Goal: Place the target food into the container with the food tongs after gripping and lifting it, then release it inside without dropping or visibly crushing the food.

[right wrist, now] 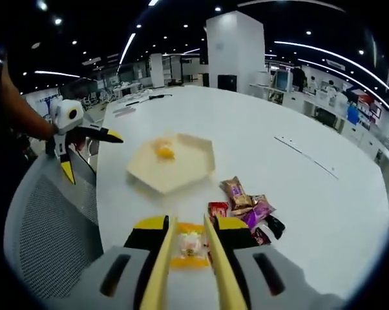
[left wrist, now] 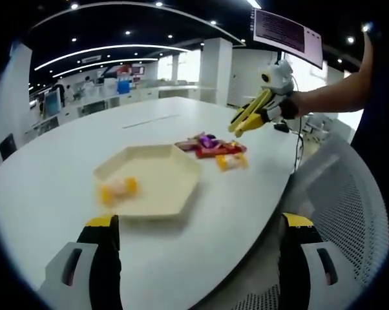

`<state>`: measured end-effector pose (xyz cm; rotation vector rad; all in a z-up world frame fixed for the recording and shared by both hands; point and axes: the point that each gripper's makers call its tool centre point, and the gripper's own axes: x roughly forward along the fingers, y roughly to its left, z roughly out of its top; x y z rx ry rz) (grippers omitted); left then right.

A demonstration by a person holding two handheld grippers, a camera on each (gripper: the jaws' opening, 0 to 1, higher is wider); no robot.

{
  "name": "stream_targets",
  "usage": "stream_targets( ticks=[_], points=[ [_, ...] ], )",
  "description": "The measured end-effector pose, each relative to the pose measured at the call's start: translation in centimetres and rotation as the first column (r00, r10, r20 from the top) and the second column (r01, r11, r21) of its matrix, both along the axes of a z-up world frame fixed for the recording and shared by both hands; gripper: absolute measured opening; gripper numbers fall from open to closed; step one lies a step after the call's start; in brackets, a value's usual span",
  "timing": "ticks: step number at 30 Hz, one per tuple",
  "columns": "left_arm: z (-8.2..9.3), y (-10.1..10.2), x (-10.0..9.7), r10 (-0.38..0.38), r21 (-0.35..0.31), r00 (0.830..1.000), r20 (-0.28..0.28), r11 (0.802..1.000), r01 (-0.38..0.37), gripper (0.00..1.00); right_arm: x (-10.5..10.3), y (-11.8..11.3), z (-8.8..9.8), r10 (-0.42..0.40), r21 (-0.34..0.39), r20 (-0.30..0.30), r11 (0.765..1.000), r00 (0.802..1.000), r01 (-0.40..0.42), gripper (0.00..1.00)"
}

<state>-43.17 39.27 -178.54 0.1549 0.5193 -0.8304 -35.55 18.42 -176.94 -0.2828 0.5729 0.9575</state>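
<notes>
Step in hand: gripping. In the right gripper view your right gripper holds a pair of yellow food tongs, whose two arms run forward between its jaws, and a yellow-wrapped candy sits between the tong arms near their tips.
Right gripper state: closed down on the tongs. The tong arms stand close on either side of the candy; whether they are pinching it yet, or whether it is off the worktop, you cannot tell from here.
Left gripper state: jaws spread wide, nothing between them, seen in the left gripper view low over the near worktop edge, and in the right gripper view off to the left, beside a mesh chair.
Container: cream hexagonal tray lying ahead of the tongs; one yellow candy already lies inside it.
Other stock: a small heap of wrapped snacks just right of the tong tips, beside the tray.
Next move, as judged: squeeze only enough to hold the wrapper without deforming it, lift clear, carry forward over the tray rim, lower, then ease the tongs apart inside.
Risk: a loose hold and the candy slips out short of the tray.
</notes>
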Motion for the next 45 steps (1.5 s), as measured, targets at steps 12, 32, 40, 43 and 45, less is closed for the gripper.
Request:
stream_targets(
  ticks=[12, 32, 40, 43, 45],
  points=[
    [-0.2, 0.1, 0.0, 0.004, 0.007, 1.000, -0.007, 1.000, -0.004, 1.00, -0.6, 0.3, -3.3, -0.028, -0.013, -0.070, 1.000, 0.997, 0.027, 0.26],
    [-0.2, 0.2, 0.1, 0.013, 0.007, 1.000, -0.013, 1.000, -0.012, 1.00, 0.1, 0.4, -6.3, -0.078, -0.044, -0.178, 0.996, 0.981, 0.071, 0.28],
    [-0.2, 0.2, 0.1, 0.014, 0.007, 1.000, -0.009, 1.000, -0.014, 0.99, -0.1, 0.4, -6.5, -0.108, -0.068, -0.239, 0.993, 0.965, 0.094, 0.23],
    [-0.1, 0.3, 0.1, 0.015, 0.007, 1.000, -0.008, 1.000, -0.015, 0.99, -0.1, 0.5, -6.4, -0.103, -0.072, -0.229, 0.993, 0.968, 0.088, 0.20],
    [-0.1, 0.3, 0.2, 0.016, 0.006, 1.000, -0.008, 1.000, -0.016, 0.99, 0.0, 0.3, -6.3, -0.129, -0.074, -0.238, 0.991, 0.963, 0.114, 0.19]
  ],
)
